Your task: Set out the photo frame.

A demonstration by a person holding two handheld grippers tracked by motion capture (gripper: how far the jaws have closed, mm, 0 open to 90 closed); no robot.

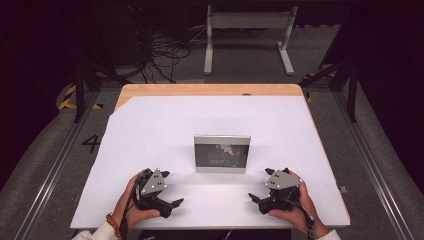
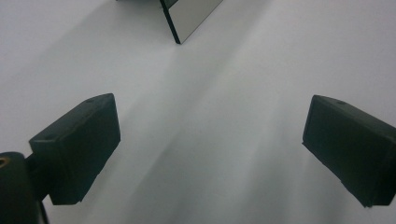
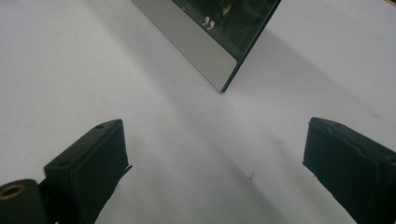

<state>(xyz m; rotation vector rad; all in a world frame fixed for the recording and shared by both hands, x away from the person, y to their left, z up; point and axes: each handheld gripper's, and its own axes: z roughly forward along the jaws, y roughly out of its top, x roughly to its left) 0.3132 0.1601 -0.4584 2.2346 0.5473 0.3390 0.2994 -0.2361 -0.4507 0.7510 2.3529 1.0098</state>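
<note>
A silver picture frame (image 1: pixel 222 154) with a dark picture stands upright in the middle of the white table top (image 1: pixel 200 115). My left gripper (image 1: pixel 172 188) rests on the table to the frame's near left, held by a hand, jaws wide apart and empty. My right gripper (image 1: pixel 260 185) sits to the frame's near right, also open and empty. In the left gripper view the frame's corner (image 2: pixel 189 18) lies ahead of the open gripper (image 2: pixel 210 135). Seen from the right gripper view, the frame (image 3: pixel 205 37) stands just beyond the open gripper (image 3: pixel 215 158).
A strip of bare wood (image 1: pixel 210 90) runs along the table's far edge. On the floor behind stand a grey metal stand (image 1: pixel 247 35) and a tangle of cables (image 1: pixel 162 55). White surface lies free all around the frame.
</note>
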